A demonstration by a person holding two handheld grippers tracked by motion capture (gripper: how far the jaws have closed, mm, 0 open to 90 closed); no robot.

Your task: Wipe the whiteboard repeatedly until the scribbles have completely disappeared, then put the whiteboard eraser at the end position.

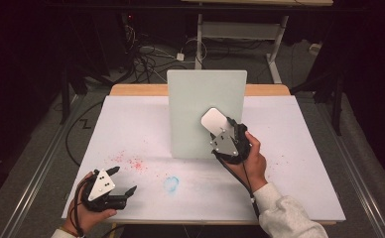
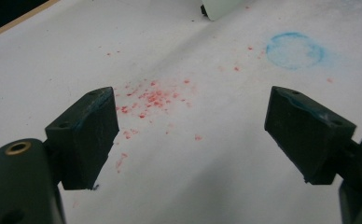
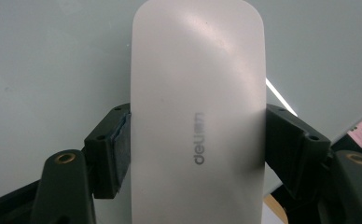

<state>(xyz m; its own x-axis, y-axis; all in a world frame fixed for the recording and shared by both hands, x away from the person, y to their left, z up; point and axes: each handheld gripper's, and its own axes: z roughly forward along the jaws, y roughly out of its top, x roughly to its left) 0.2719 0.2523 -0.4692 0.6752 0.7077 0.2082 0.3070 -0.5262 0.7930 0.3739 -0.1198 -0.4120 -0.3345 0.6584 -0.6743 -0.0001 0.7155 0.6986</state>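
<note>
- On the white table [image 1: 289,163], an upright pale green board [image 1: 190,99] is seen standing near the middle, its face turned toward the person.
- A white, rounded eraser marked "deli" [image 3: 198,116] is clamped between the two black jaws of the right claw [image 1: 224,130], which is held up against the lower right part of the board.
- From the right gripper view, the eraser is seen held lengthwise, with the board's plain surface just behind it; whether the two are touching cannot be told.
- The left claw [image 1: 123,179] is held low over the table's near left corner, its jaws wide apart with nothing between them.
- Scattered red specks [image 2: 153,98] and a faint blue ring-shaped smudge [image 2: 293,50] are seen on the table ahead of the left claw.
- The work is judged to be wiping the board: the eraser has been picked up and brought to it, and no marks are seen on the board's visible face, so little wiping appears to be left.
- No containers are seen on the table.
</note>
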